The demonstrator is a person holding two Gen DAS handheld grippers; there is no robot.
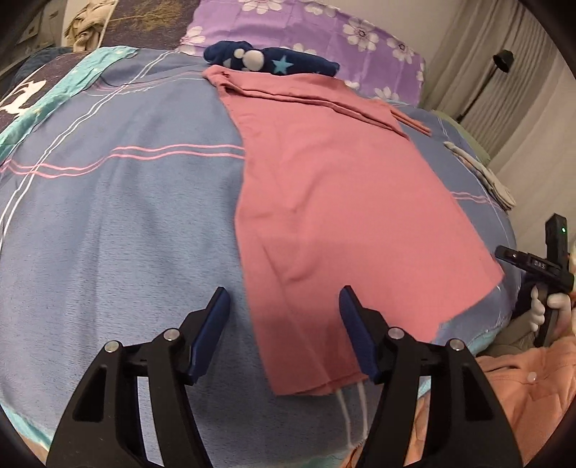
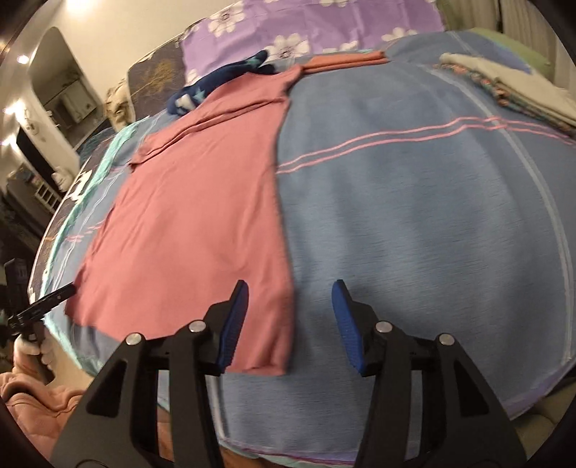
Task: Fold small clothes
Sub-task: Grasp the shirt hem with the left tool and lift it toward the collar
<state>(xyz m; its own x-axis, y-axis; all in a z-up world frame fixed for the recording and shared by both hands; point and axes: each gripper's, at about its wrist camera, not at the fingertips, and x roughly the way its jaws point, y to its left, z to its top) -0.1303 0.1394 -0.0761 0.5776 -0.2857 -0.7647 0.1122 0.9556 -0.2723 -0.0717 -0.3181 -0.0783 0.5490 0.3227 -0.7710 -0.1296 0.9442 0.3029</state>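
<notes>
A pink garment (image 1: 342, 198) lies flat on the blue striped blanket (image 1: 126, 216), its long side running away from me. My left gripper (image 1: 284, 291) hovers open over its near hem, one finger above the blanket and the other above the cloth, gripping nothing. In the right wrist view the same pink garment (image 2: 201, 216) fills the left half. My right gripper (image 2: 291, 284) hangs over its near right corner, jaws opening, with nothing pressed between the pads. Each gripper shows at the other view's edge: the right gripper (image 1: 540, 266) and the left gripper (image 2: 36, 306).
A dark blue star-print garment (image 1: 273, 61) lies crumpled at the far end, against a purple flowered pillow (image 1: 306, 28). A folded pink piece (image 2: 345, 59) and a stack of folded clothes (image 2: 504, 86) sit at the far right. The bed's edge and a person's pink clothing (image 1: 522, 388) are close below.
</notes>
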